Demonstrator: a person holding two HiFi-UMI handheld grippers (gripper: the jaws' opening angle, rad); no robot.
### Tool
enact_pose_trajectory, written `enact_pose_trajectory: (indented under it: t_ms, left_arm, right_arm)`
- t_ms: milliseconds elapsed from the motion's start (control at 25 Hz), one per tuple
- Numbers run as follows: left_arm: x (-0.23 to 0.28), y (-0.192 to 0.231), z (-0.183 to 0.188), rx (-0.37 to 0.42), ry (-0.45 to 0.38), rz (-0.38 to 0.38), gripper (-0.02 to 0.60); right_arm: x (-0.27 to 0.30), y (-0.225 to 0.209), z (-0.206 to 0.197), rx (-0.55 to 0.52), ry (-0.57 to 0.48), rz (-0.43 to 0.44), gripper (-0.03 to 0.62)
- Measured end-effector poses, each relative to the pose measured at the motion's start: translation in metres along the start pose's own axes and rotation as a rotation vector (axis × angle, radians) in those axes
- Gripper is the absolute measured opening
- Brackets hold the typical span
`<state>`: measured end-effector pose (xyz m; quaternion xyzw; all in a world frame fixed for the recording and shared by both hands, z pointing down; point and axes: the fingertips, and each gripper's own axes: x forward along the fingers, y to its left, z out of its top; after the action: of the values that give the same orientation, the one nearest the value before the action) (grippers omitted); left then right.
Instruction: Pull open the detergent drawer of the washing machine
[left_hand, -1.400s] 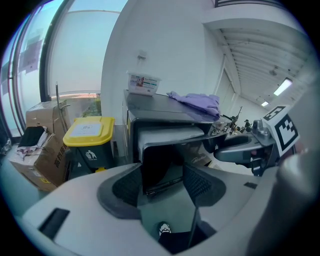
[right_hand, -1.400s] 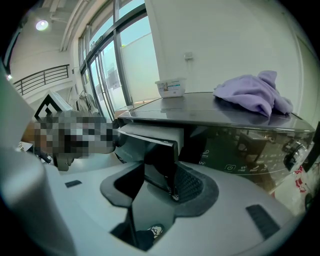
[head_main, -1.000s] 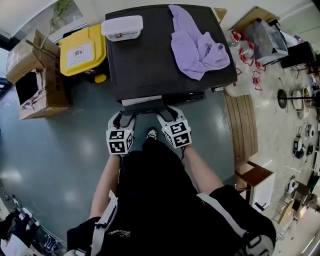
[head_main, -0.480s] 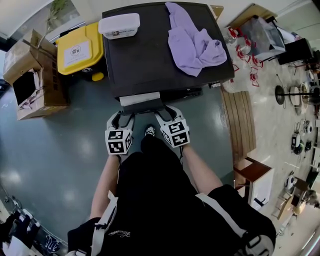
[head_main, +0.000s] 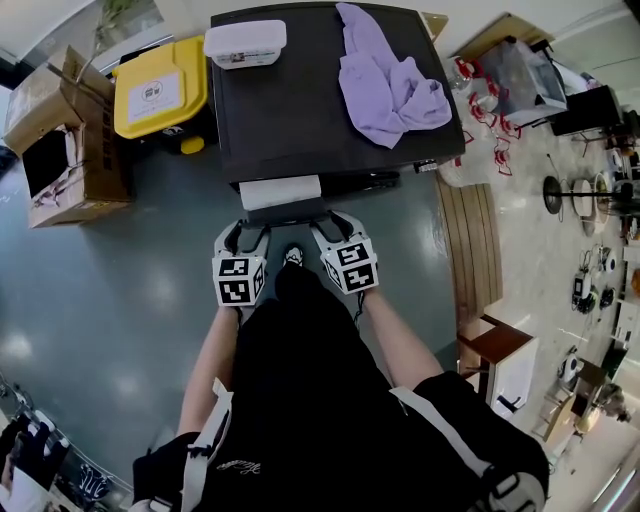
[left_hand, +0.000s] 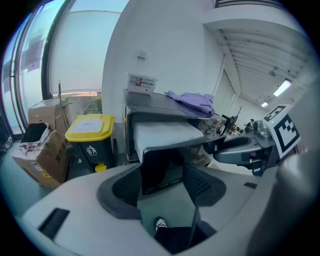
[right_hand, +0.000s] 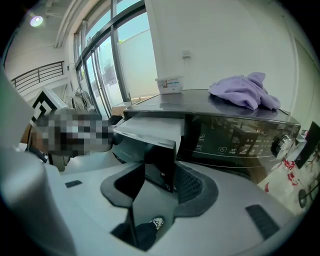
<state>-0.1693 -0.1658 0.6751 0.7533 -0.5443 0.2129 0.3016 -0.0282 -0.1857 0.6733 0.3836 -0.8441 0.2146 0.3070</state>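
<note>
The black washing machine (head_main: 300, 110) stands in front of me with its detergent drawer (head_main: 280, 192) pulled partway out, white top showing and dark front panel facing me. My left gripper (head_main: 250, 232) is shut on the left end of that front panel, which sits between its pads in the left gripper view (left_hand: 162, 185). My right gripper (head_main: 325, 228) is shut on the right end. In the right gripper view the drawer (right_hand: 150, 130) stands edge-on between that gripper's (right_hand: 157, 187) jaws. Both point down at the drawer from either side.
A purple cloth (head_main: 390, 80) and a white lidded box (head_main: 245, 42) lie on the machine's top. A yellow-lidded bin (head_main: 160, 95) and a cardboard box (head_main: 55, 150) stand to the left. A wooden bench (head_main: 480, 250) runs along the right. The person's shoe (head_main: 292, 258) is below the drawer.
The drawer has slid a little further out of the machine, so more of its white top shows. Both grippers keep their hold on its front.
</note>
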Motion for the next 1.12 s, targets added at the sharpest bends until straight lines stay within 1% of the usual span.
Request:
enact_pose_trajectory:
  t_ms: [200, 480, 720, 960, 1120]
  left_arm:
    - [-0.005, -0.005, -0.007, -0.007, 0.006, 0.01, 0.259]
    - [-0.011, -0.006, -0.006, -0.018, -0.027, 0.037, 0.259]
    - [-0.016, -0.01, -0.011, -0.01, -0.046, 0.051, 0.259]
    - [-0.022, -0.016, -0.02, -0.023, -0.024, 0.051, 0.259]
    - [-0.026, -0.019, -0.025, -0.02, -0.027, 0.054, 0.259]
  right_arm:
    - [-0.006, 0.003, -0.007, 0.004, 0.008, -0.013, 0.183]
    - [-0.008, 0.004, -0.009, 0.004, 0.001, -0.002, 0.181]
    - [-0.013, 0.007, -0.014, 0.011, -0.012, 0.0, 0.179]
    - [-0.021, 0.011, -0.023, 0.009, -0.014, 0.002, 0.178]
    - [-0.026, 0.014, -0.027, 0.009, -0.016, 0.004, 0.175]
